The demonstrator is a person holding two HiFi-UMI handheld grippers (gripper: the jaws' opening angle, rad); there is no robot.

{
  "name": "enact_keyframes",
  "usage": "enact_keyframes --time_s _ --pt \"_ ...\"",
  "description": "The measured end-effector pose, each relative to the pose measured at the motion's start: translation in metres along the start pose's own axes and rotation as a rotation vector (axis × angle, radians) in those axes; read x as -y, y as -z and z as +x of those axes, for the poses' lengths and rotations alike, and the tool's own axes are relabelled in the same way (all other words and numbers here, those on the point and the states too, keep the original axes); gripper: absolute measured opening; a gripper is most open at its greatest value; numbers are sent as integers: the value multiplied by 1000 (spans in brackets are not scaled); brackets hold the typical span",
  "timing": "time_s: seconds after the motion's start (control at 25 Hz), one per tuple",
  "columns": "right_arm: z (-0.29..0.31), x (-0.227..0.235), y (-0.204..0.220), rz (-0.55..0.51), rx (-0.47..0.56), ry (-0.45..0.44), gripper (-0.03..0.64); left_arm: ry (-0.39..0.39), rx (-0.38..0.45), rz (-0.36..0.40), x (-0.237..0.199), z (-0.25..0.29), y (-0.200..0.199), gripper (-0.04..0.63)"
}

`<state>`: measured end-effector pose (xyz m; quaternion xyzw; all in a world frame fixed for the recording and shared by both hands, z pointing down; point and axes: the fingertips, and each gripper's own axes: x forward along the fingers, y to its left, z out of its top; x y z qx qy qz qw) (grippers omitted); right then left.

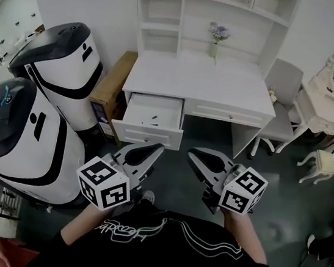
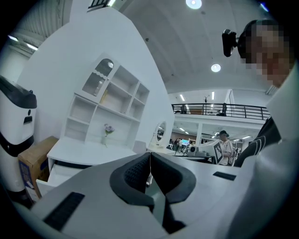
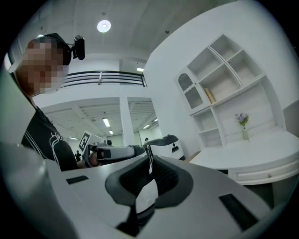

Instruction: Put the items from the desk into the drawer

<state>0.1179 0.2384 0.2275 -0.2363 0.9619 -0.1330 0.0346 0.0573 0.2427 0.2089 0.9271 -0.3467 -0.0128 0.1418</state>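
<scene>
The white desk point(image 1: 223, 85) with its hutch stands ahead of me. Its left drawer point(image 1: 152, 118) is pulled out, and small dark bits lie inside. A vase of purple flowers point(image 1: 215, 41) is the only thing I see on the desk top. My left gripper point(image 1: 158, 149) and right gripper point(image 1: 192, 153) are held close to my body, well short of the desk. Both are shut on nothing. In the left gripper view the jaws point(image 2: 149, 156) meet, with the desk point(image 2: 88, 151) beyond. In the right gripper view the jaws point(image 3: 149, 156) also meet, with the vase point(image 3: 243, 126) at the far right.
Two large white-and-black robots point(image 1: 65, 66) point(image 1: 19, 134) stand at the left, with a cardboard box point(image 1: 115, 82) beside the desk. At the right are a grey chair point(image 1: 282, 84), a vanity table with a mirror point(image 1: 330, 116) and a stool point(image 1: 320, 163). Dark floor lies between me and the desk.
</scene>
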Motion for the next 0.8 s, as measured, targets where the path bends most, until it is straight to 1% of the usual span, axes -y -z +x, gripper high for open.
enact_keyframes --time_s 0.28,0.44,0.52,0.64,0.8 --pt "-6 -2 -1 13 13 9 54 6 2 20 8 1 -1 21" --pt "-10 5 1 31 10 23 53 -19 -27 45 4 6 5 20" --pt "-12 8 2 38 13 28 54 -14 -34 28 5 9 8 20" --pt "-12 11 3 41 17 27 54 15 -34 -12 8 11 8 20" --pt "-8 11 5 44 15 21 54 18 -40 -2 7 12 6 20"
